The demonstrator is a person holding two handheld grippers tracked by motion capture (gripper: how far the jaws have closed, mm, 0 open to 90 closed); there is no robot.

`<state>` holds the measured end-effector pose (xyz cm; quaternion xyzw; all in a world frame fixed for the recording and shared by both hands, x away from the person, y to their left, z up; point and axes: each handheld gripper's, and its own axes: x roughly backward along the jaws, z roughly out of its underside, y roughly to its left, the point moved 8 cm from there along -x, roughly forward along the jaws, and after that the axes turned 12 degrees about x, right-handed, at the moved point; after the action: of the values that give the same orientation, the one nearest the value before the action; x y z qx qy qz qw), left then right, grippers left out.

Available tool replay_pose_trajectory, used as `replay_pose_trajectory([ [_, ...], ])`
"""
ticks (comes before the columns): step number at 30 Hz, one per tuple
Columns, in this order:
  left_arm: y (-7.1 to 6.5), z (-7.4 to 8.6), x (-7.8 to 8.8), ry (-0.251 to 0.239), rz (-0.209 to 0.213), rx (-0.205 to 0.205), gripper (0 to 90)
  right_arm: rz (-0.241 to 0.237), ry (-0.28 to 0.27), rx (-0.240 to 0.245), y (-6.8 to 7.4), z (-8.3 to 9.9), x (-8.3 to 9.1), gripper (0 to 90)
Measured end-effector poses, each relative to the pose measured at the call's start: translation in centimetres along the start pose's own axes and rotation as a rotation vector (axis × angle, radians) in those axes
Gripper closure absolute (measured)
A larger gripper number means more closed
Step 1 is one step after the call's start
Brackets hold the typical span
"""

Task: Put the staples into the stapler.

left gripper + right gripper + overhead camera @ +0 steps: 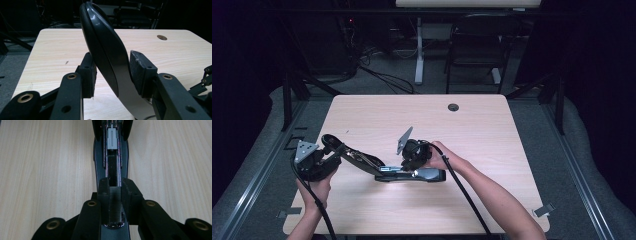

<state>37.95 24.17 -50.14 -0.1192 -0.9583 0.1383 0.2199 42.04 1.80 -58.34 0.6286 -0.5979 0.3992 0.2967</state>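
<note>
Clamping the stapler's raised lid (105, 47), the left gripper (328, 152) held it swung back leftward. The right gripper (116, 202) pinched a staple strip (115, 207) over the open magazine channel (112, 167), whose long axis ran straight ahead of its jaws, base (412, 175) lying on the table (482, 125).

An opened stapler (409, 174) lies on the table (482, 130); each claw grips one end.
</note>
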Motion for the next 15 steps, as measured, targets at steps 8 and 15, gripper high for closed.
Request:
replay_pose_trajectory([
  [8, 0.00, 0.00, 0.02, 0.001, 0.000, -0.001, 58.5, -0.009, 0.002, 0.000, 0.00, 0.18, 0.04, 77.9],
  [15, 0.01, 0.00, 0.01, 0.000, 0.000, -0.001, 58.5, -0.011, -0.003, -0.003, -0.01, 0.39, 0.16, 77.1],
])
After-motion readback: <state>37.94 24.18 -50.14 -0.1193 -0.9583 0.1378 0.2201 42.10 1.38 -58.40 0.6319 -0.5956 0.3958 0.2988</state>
